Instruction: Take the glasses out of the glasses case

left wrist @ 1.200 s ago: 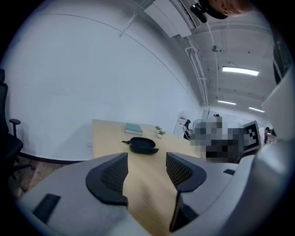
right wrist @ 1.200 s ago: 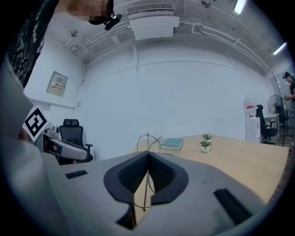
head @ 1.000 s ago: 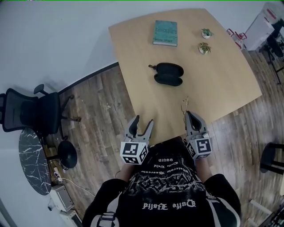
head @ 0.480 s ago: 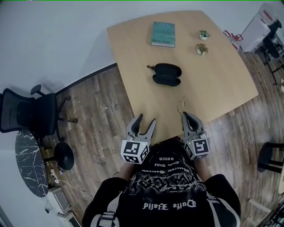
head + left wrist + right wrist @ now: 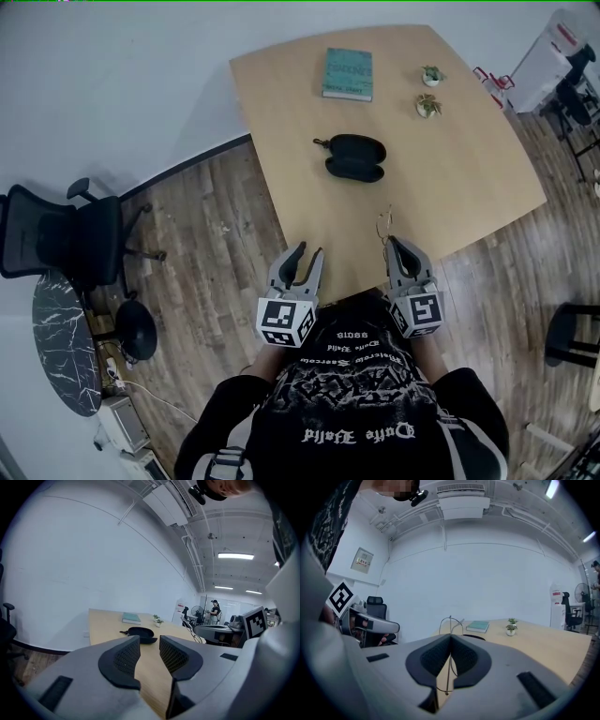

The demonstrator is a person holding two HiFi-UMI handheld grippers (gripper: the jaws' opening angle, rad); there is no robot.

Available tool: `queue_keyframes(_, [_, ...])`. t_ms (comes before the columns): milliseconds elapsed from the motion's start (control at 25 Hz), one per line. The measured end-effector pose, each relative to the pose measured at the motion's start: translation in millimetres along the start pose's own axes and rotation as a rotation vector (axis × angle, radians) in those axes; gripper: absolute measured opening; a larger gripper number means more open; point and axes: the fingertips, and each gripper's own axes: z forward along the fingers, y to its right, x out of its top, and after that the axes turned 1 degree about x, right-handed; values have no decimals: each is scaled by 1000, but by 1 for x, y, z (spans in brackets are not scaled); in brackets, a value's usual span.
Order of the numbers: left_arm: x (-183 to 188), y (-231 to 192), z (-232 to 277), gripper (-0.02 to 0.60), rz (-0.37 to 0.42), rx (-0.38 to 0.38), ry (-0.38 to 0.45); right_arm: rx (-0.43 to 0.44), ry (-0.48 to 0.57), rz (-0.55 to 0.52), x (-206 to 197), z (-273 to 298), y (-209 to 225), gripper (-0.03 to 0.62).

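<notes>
Book (image 5: pixel 348 73) and potted plants (image 5: pixel 429 105) sit beyond glasses case (image 5: pixel 355 157).

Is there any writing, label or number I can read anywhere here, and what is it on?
Nothing reads for certain.
Book: cover title too small to read.
Shirt: gothic lettering, seen upside down, not legible.
Wall sign: too blurred to read.
Markers: black-and-white square patterns, no letters.

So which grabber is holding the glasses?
The right gripper: its jaws are shut on the thin wire glasses. The left gripper has just been closing its jaws, with nothing between them.
</notes>
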Motion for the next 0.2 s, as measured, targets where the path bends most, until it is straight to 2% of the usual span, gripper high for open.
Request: queue_keyframes(200, [1,-3,-2,48,5,24,9,7,2,-7,2,1,-2,6])
